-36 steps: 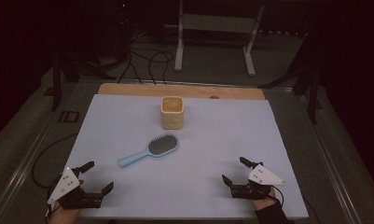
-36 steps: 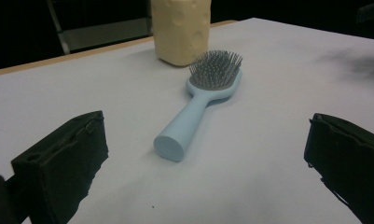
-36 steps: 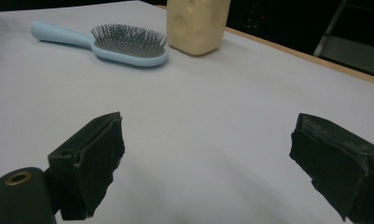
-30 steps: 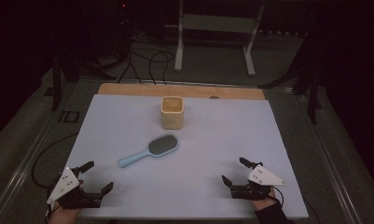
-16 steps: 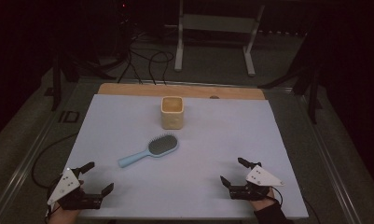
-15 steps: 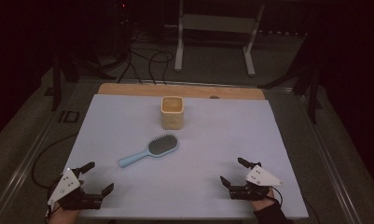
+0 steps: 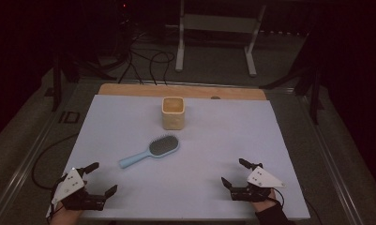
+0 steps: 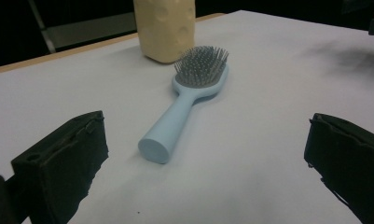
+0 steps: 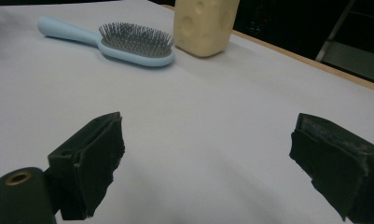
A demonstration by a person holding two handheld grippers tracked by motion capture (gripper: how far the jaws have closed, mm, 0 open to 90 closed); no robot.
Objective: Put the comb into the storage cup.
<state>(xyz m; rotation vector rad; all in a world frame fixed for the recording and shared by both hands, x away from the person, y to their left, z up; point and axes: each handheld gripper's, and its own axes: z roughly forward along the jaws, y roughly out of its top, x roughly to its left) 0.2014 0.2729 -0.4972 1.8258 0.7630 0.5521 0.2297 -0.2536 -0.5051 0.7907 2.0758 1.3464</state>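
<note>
A light blue hairbrush (image 7: pixel 151 150) lies bristles up in the middle of the white table (image 7: pixel 129 117), its handle toward the near left. Behind it stands a cream square cup (image 7: pixel 173 112). My left gripper (image 7: pixel 101 178) rests open at the near left corner; the brush (image 8: pixel 189 98) and the cup (image 8: pixel 165 28) lie ahead of its wide-apart jaws. My right gripper (image 7: pixel 235 172) rests open at the near right. In the right gripper view the brush (image 9: pixel 128 43) and the cup (image 9: pixel 205 25) sit far ahead at upper left. Neither gripper holds anything.
A wooden strip (image 7: pixel 129 89) runs along the table's far edge. Beyond it, cables (image 7: pixel 148 61) lie on the dark floor and a white stand's legs (image 7: pixel 214 42) rise. Metal rails (image 7: pixel 26 164) border the table's sides.
Both grippers have stayed almost still at the near edge, dropping only slightly toward it. The brush and the cup have not moved.
</note>
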